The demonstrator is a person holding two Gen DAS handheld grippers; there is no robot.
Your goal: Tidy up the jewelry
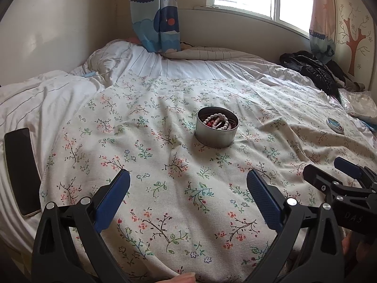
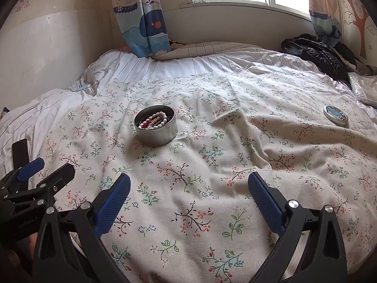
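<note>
Left gripper (image 1: 188,181): I hold it low over the floral cloth (image 1: 179,188), its two blue-padded fingers spread wide with nothing between them.
Right gripper (image 2: 189,184): also mine, held the same way, jaws wide apart and empty; in the left wrist view it shows only partly, at the right edge.
Writing: raised letters on the black body of my right gripper, seen from the left wrist view, look like "DAS"; I cannot read more. A faint line of print on my left gripper's body, in the right wrist view, is too small to make out.
Tin (image 1: 216,127): round, silvery, open, standing upright on the cloth ahead of both grippers and apart from them.
Jewelry (image 1: 218,121): inside the tin; white bead strands lie on top of red and dark beads. The lower layers are hidden by the tin wall.
Lid (image 2: 335,115): a round disc lying flat on the cloth, well to the right of the tin; its blue printed picture is too small to identify.
Phone (image 1: 21,172): dark-screened, lying on the white striped bedding (image 1: 47,103) at the left; partly covered by my left gripper in the right wrist view.
Black garment (image 2: 320,54): crumpled at the far right corner; its form is hard to tell.
Curtains (image 2: 141,18): printed with a whale and sailing boats, cut off at the top.
Wallpaper: small cat-character motifs at the upper left, blurred.
</note>
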